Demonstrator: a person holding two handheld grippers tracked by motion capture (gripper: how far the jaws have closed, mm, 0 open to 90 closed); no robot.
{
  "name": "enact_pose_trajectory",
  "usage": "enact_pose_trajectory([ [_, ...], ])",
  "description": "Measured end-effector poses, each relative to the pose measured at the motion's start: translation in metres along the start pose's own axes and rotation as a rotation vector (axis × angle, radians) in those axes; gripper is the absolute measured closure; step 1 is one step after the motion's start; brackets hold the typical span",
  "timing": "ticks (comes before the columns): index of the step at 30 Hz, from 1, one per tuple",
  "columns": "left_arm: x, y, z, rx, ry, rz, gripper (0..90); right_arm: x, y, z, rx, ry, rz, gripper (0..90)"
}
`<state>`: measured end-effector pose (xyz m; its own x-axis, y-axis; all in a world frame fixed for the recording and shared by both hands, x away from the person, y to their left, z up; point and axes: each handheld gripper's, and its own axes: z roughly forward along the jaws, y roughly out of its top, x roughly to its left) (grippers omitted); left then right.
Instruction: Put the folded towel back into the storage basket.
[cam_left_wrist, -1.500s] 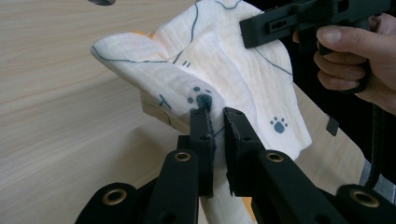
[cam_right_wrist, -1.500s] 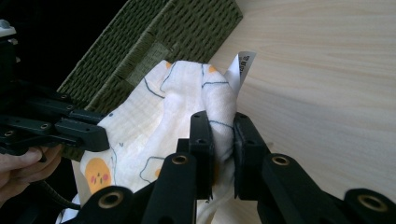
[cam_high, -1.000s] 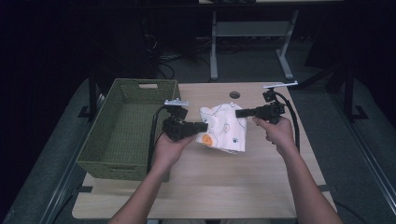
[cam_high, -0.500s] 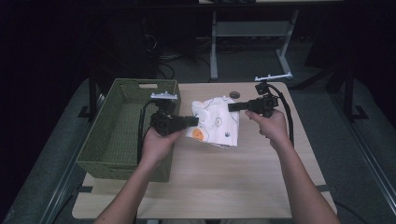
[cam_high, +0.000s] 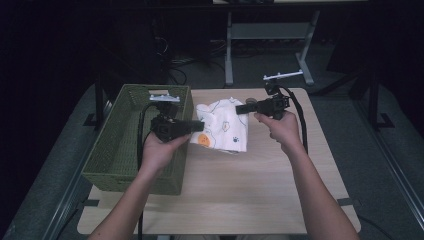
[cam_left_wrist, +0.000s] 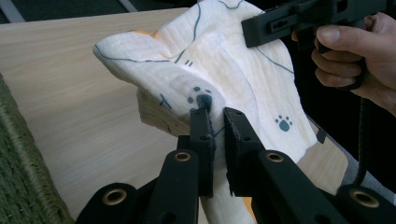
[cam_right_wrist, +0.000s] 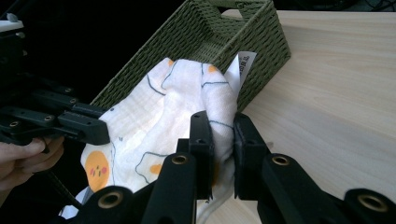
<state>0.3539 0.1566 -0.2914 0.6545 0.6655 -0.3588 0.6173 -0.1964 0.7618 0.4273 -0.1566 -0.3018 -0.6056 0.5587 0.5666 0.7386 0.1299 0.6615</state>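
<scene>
Dark room, pale wooden bench (cam_high: 240, 185). White printed cloth (cam_high: 222, 127) held above bench, stretched between both claws, just beside green woven basket (cam_high: 120, 150). Left claw (cam_high: 200, 126) pinching cloth's left edge; right claw (cam_high: 240, 108) pinching its upper right edge. Both hands raised.

cloth (cam_high: 222, 127): we see white with orange egg yolks and dark blue paw prints and outlines
basket (cam_high: 125, 135): we see woven olive green
table (cam_high: 240, 185): we see pale wood grain
grippers' jaws: we see black
</scene>
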Motion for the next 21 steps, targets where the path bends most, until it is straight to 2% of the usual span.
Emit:
enact_pose_trajectory([
  [11,0.01,0.002,-0.019,-0.014,0.008,-0.01,83.0,0.017,0.015,0.015,0.006,0.013,-0.03,80.1],
  [21,0.022,0.006,-0.045,-0.025,0.032,-0.016,83.0,0.033,0.029,0.033,0.012,0.033,-0.041,80.1],
])
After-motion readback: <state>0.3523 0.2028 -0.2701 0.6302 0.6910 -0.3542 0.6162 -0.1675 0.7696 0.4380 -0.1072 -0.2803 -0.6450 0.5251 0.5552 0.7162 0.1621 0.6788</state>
